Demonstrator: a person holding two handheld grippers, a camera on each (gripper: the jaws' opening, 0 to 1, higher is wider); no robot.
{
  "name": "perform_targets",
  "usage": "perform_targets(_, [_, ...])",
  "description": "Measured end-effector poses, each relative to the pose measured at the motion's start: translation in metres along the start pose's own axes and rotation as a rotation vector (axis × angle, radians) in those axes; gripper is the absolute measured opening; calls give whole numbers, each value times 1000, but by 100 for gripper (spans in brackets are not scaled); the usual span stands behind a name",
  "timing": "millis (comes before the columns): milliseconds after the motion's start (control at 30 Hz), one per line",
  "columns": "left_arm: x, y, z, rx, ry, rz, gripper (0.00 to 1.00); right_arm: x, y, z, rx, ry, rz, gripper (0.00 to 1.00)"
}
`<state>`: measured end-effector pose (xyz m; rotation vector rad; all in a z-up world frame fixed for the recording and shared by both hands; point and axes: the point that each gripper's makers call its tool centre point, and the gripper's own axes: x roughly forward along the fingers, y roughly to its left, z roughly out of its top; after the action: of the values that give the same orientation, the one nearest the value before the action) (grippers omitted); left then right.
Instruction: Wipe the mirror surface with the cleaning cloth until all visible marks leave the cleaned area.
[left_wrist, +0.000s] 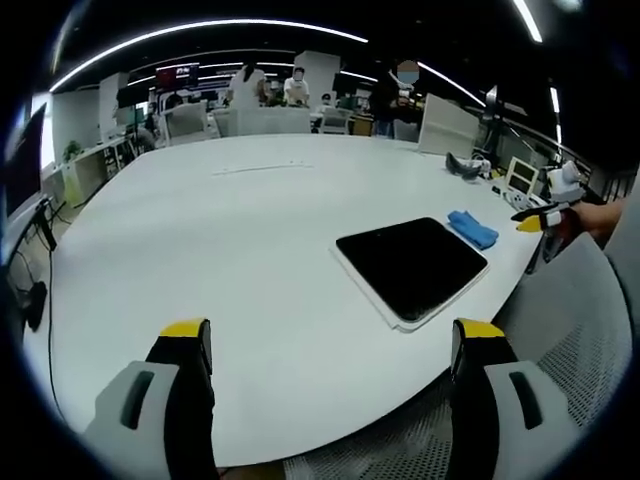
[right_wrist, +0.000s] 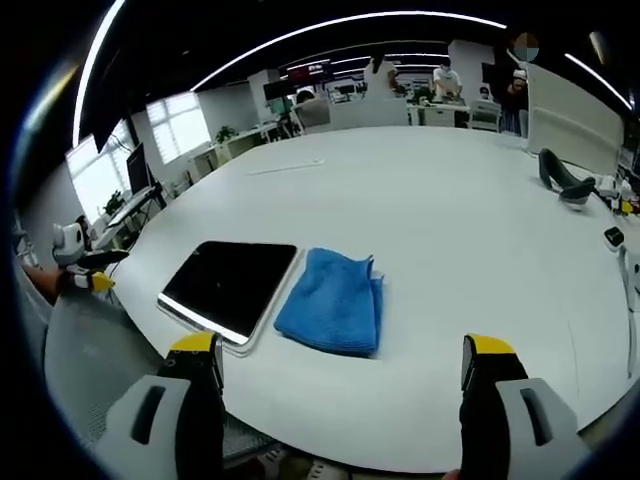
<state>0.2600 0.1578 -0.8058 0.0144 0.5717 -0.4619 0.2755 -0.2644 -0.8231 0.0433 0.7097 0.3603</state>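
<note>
On the white round table | folded blue cleaning cloth just beside dark rectangular white-framed mirror | left gripper, right gripper gaping, empty | risk: careless grab shoves mirror off nearby edge

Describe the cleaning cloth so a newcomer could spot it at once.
Start at the big white table and find the dark rectangular mirror with a white frame near its edge. The folded blue cleaning cloth lies just beside it, the only soft, bright blue item there.
</note>
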Motion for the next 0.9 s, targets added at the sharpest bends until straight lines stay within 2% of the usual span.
perform_targets(367, [-2,4,-6,-8,35,18,99,1,5,-1,-10,15,18,98])
perform_targets(500, [-3,4,-3,2,18,23,99,1,0,2,7,7,18,97])
perform_targets(600, [-1,4,-5,6,28,19,99,1,1,4,13,-2,16,97])
perform_targets(800, [-1,6,-4,15,23,30,99,1,2,5,7,-2,17,97])
perform_targets(900, [0,6,-3,19,20,26,99,2,6,2,-24,8,14,97])
